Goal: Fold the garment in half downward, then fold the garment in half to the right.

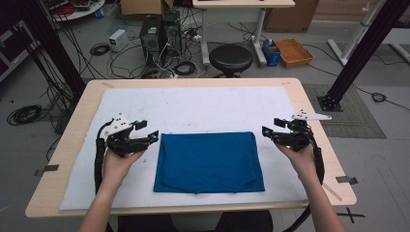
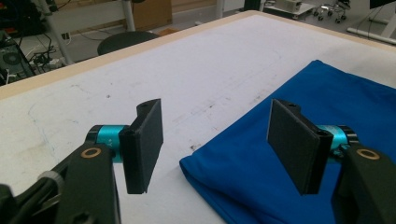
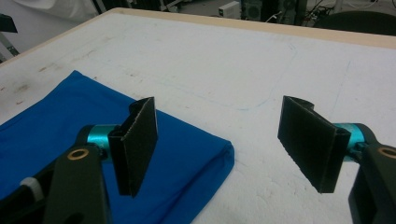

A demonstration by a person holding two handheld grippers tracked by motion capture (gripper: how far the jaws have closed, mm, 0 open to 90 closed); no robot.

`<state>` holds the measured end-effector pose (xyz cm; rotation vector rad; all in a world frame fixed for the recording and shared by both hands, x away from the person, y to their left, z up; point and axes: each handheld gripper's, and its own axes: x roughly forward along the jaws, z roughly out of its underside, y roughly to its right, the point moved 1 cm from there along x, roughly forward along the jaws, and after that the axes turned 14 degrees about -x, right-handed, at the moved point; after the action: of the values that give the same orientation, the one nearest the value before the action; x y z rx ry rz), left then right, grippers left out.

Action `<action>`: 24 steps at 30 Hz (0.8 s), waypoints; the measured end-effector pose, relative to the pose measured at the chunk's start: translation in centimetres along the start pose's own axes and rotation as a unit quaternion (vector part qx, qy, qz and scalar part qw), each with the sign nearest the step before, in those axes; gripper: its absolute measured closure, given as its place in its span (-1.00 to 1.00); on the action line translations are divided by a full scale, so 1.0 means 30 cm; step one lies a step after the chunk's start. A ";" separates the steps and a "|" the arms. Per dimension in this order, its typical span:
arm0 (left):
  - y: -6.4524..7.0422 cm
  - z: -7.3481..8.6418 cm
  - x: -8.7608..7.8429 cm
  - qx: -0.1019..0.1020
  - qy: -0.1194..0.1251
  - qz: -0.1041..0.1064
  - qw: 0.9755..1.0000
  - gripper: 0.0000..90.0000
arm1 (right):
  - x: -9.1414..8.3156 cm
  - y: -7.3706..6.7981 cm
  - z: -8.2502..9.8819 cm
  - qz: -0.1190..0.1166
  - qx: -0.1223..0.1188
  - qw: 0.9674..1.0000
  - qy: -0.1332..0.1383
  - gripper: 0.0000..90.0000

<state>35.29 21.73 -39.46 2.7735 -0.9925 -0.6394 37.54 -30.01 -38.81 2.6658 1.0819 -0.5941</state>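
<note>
A blue cloth (image 1: 208, 162), folded into a neat rectangle, lies flat on the white mat (image 1: 193, 104) near the table's front edge. My left gripper (image 1: 147, 130) hovers just off the cloth's far left corner, open, with nothing between its pads. In the left gripper view the cloth's corner (image 2: 355, 102) lies below and ahead of the open left gripper (image 2: 219, 137). My right gripper (image 1: 270, 126) is open beside the cloth's far right corner, a little apart from it. The right gripper view has the cloth (image 3: 60, 107) under the left pad of the open right gripper (image 3: 224, 140).
The mat covers most of a wooden table (image 1: 77, 121). Behind the table stand a black stool (image 1: 230, 58), computer towers (image 1: 159, 31), loose cables and an orange tray (image 1: 293, 51) on the floor. Black frame posts rise at both sides.
</note>
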 end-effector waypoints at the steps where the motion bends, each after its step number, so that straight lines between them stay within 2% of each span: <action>1: 0.001 -0.001 0.000 0.001 -0.001 0.001 1.000 -0.20 | 0.000 0.000 0.000 0.000 -0.002 1.000 0.001 -0.37; 6: 0.009 -0.004 0.001 0.003 0.000 0.002 1.000 -0.20 | 0.003 -0.007 -0.003 -0.001 -0.005 1.000 -0.002 -0.37; 10: 0.016 -0.006 0.005 0.011 -0.011 0.010 1.000 -0.31 | 0.011 -0.007 -0.003 -0.003 -0.008 1.000 -0.003 -0.37; 16: 0.036 -0.005 0.005 0.007 -0.026 0.019 0.999 -0.37 | 0.017 -0.008 -0.003 -0.003 -0.008 1.000 -0.007 -0.37; 21: 0.060 0.012 -0.028 0.002 -0.038 0.017 0.999 -0.37 | 0.014 -0.005 -0.001 -0.003 -0.006 1.000 -0.008 -0.37; 24: 0.072 0.024 -0.065 -0.006 -0.026 0.011 1.000 -0.37 | 0.014 -0.006 0.000 -0.005 -0.008 1.000 -0.006 -0.37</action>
<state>32.38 21.29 -38.87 2.7448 -1.0233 -0.7146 37.69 -29.62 -38.99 2.6411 1.0935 -0.5994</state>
